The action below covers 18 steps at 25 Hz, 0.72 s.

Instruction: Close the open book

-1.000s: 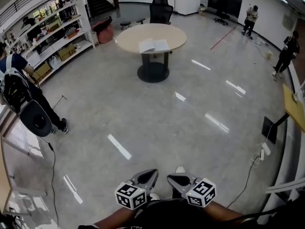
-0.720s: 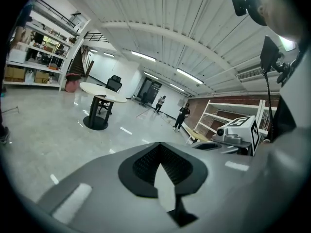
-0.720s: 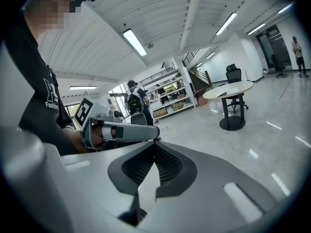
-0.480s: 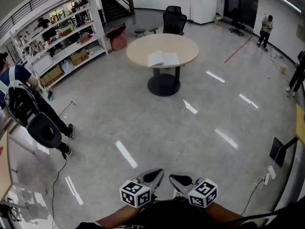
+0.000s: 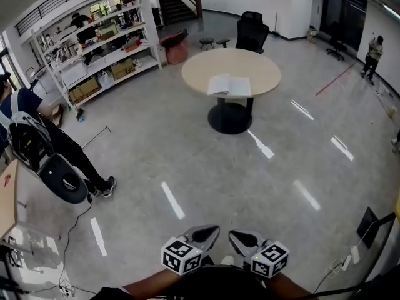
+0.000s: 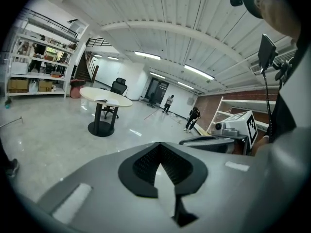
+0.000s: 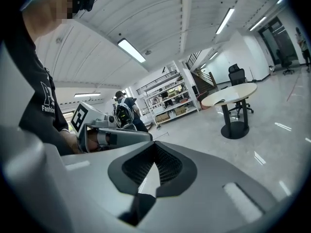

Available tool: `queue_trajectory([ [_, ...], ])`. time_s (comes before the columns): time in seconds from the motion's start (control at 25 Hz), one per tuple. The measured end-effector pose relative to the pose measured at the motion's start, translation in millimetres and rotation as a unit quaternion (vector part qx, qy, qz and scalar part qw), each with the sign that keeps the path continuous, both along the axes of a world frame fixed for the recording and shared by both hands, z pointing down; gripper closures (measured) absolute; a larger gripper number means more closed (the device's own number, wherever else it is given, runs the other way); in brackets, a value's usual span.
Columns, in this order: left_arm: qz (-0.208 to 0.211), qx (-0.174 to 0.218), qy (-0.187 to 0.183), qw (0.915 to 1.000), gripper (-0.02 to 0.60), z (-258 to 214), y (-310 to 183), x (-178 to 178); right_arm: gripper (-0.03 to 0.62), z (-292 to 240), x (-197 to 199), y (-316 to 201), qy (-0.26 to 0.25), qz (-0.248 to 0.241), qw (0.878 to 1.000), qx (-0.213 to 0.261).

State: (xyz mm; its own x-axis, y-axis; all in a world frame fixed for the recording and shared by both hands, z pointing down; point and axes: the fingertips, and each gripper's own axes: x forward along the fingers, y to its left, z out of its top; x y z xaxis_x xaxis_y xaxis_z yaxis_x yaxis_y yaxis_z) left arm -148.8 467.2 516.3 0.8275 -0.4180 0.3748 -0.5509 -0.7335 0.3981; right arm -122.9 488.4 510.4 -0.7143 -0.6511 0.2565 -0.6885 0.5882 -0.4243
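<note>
An open book (image 5: pixel 229 85) lies flat, white pages up, on a round beige table (image 5: pixel 262 67) far across the floor. The left gripper view shows the book (image 6: pixel 101 100) small on that table (image 6: pixel 114 99); the right gripper view shows the table (image 7: pixel 233 93) at far right. Both grippers are held side by side close to my body, at the bottom of the head view. My left gripper (image 5: pixel 207 232) is shut and holds nothing, its jaws (image 6: pixel 160 143) meeting at the tips. My right gripper (image 5: pixel 239 237) looks the same, shut and empty (image 7: pixel 155 143).
A person with a backpack (image 5: pixel 31 139) stands at left beside a wooden tabletop (image 5: pixel 7 199). Storage shelves (image 5: pixel 94 42) line the far left wall. A black office chair (image 5: pixel 253 31) and stools stand behind the table. Cables (image 5: pixel 70 236) trail on the floor at left.
I have walked forward: the table and book sit nearer and lower in the head view, and the person at left is closer. Both grippers stay shut, side by side.
</note>
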Motion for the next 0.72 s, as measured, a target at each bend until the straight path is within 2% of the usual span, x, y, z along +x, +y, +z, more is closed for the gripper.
queue_trajectory([
  [0.16, 0.014, -0.013, -0.009, 0.9998, 0.574, 15.6, -29.2, 11.8, 0.586, 14.9, 15.2, -36.5, -0.01, 0.018, 1.0, -0.02],
  [0.32, 0.026, -0.012, -0.001, 0.9996, 0.574, 12.0, -85.8, 20.1, 0.586, 14.5, 23.4, -83.8, 0.007, 0.034, 0.999, -0.022],
  [0.6, 0.072, 0.013, 0.035, 0.9967, 0.574, -13.6, -173.0, 24.0, 0.586, -3.6, 14.5, -165.7, 0.054, 0.062, 0.997, 0.005],
  [0.72, 0.082, 0.016, 0.045, 0.9955, 0.575, -21.1, -210.5, 6.9, 0.586, -9.2, -2.9, -203.9, 0.058, 0.07, 0.996, 0.006],
])
